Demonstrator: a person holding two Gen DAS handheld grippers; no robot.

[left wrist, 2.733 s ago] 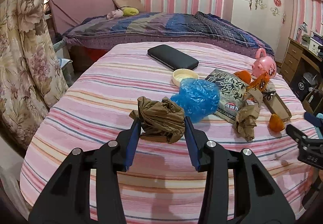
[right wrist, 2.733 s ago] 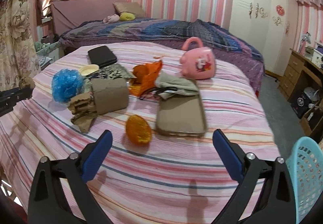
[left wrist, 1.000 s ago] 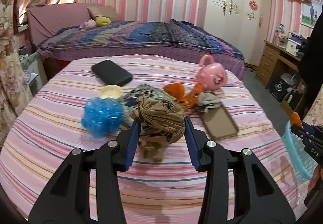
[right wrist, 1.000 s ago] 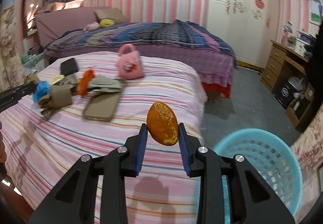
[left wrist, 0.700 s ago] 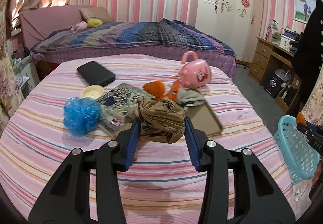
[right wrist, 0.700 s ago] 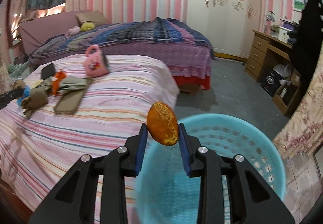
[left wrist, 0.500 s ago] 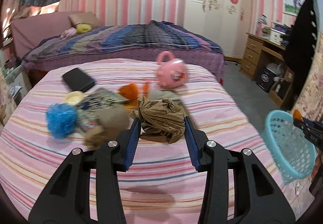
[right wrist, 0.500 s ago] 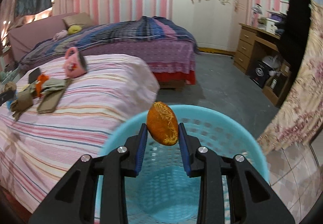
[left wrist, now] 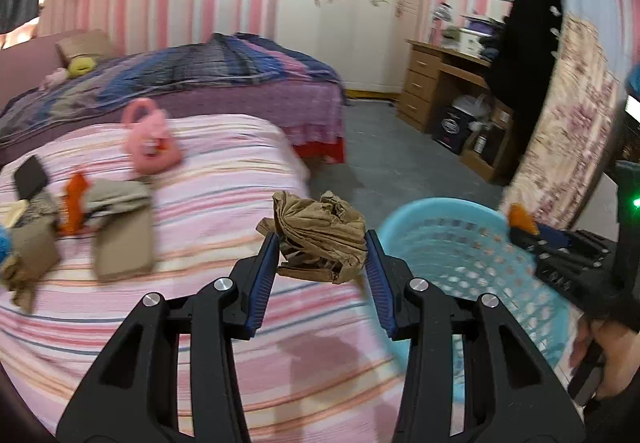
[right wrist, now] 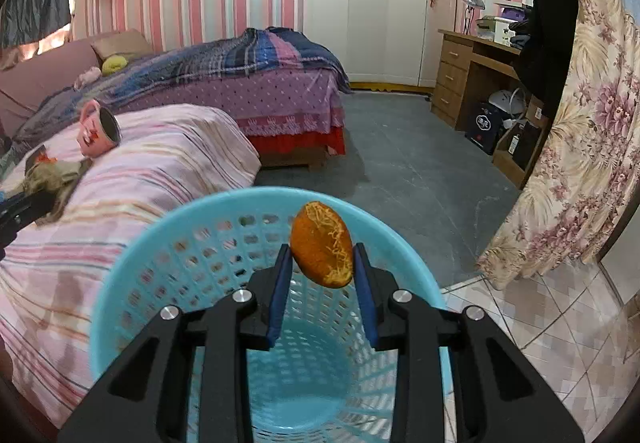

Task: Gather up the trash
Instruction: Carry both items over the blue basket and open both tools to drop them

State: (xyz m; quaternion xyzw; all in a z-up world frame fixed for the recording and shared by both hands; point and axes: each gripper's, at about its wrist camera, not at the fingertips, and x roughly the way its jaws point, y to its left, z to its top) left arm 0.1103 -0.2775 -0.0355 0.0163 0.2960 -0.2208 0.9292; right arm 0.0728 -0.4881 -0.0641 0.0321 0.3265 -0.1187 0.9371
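My left gripper (left wrist: pixel 320 243) is shut on a crumpled brown paper wad (left wrist: pixel 318 237), held over the near corner of the striped bed (left wrist: pixel 208 179). Just to its right stands a light blue basket (left wrist: pixel 452 239) on the floor. My right gripper (right wrist: pixel 320 257) is shut on an orange peel (right wrist: pixel 322 245) and hangs over the open mouth of the blue basket (right wrist: pixel 168 239), whose inside looks bare. In the left wrist view the right gripper (left wrist: pixel 532 231) shows at the basket's far rim with the orange peel (left wrist: pixel 520 217) in it.
On the bed lie a pink mug (left wrist: pixel 150 143), an orange scrap (left wrist: pixel 76 195), a brown flat case (left wrist: pixel 124 239), more brown paper (left wrist: pixel 24 255) and a black wallet (left wrist: pixel 30 173). A second bed (right wrist: pixel 256 83), a wooden desk (right wrist: pixel 472 63) and a floral curtain (right wrist: pixel 580 147) ring the grey floor.
Both grippers swung right, away from the bed's clutter. The right one carried the orange peel from above the bed to over the basket; the left one brought the paper wad up beside the basket.
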